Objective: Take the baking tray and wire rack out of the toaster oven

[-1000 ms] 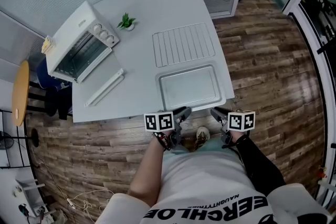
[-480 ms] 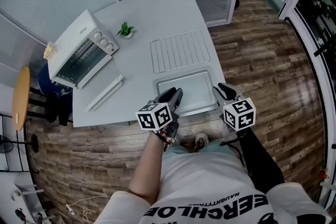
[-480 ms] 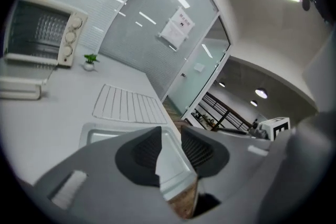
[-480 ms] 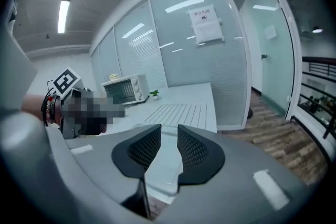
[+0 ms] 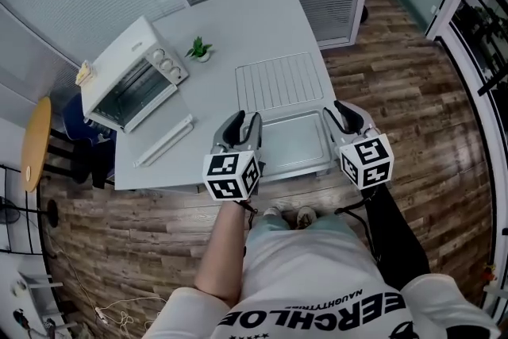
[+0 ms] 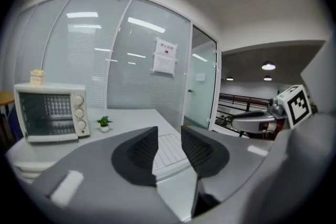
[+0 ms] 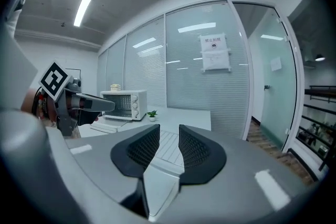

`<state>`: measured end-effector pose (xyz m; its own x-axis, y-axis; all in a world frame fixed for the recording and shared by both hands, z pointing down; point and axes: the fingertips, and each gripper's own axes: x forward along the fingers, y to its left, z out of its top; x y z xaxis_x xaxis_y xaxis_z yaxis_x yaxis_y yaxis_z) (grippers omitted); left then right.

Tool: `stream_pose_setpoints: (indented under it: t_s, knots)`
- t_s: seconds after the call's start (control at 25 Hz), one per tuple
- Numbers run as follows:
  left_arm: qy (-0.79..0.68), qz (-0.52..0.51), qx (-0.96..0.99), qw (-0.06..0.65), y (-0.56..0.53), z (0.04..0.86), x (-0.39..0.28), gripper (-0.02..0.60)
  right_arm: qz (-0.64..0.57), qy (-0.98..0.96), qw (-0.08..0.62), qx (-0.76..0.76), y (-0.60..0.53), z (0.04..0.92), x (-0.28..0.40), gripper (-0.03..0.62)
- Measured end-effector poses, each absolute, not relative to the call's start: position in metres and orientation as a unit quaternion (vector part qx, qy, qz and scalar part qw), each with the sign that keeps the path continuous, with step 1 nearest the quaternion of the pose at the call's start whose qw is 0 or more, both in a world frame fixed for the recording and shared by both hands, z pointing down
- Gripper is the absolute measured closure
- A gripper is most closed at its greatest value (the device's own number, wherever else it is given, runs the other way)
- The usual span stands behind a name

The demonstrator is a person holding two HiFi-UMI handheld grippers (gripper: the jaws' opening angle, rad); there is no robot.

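Left gripper (image 5: 243, 123) hovers near-level over baking tray (image 5: 292, 140) — jaws apart (empty).

we find the widest bare stretch of the table (image 5: 246, 16) at its far side, beyond the wire rack (image 5: 279, 80) and the small plant (image 5: 202, 50). a clear lane runs down the middle, between the toaster oven (image 5: 131, 75) on the left and the rack and baking tray (image 5: 290, 143) on the right. a long white strip (image 5: 163, 140) lies slantwise before the oven's front, narrowing that approach. the plant stands just beside the oven's knobs.
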<state>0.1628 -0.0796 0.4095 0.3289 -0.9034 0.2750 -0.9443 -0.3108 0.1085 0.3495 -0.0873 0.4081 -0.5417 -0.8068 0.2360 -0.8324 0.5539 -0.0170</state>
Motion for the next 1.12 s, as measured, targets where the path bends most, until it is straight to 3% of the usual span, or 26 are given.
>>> stream_pose_setpoints:
  t_s: [0.4, 0.72, 1.12]
  knots:
    - [-0.608, 0.073, 0.791, 0.012, -0.075, 0.329, 0.134, 0.42, -0.001, -0.895, 0.068, 0.441, -0.093, 0.344, 0.303, 0.485]
    - [-0.62, 0.047, 0.783, -0.019, -0.066, 0.297, 0.114, 0.42, -0.048, -0.903, 0.037, 0.425, -0.093, 0.296, 0.274, 0.473]
    - [-0.615, 0.041, 0.787, -0.029, -0.057, 0.29, 0.114, 0.42, -0.054, -0.903, 0.038, 0.425, -0.083, 0.307, 0.267, 0.468]
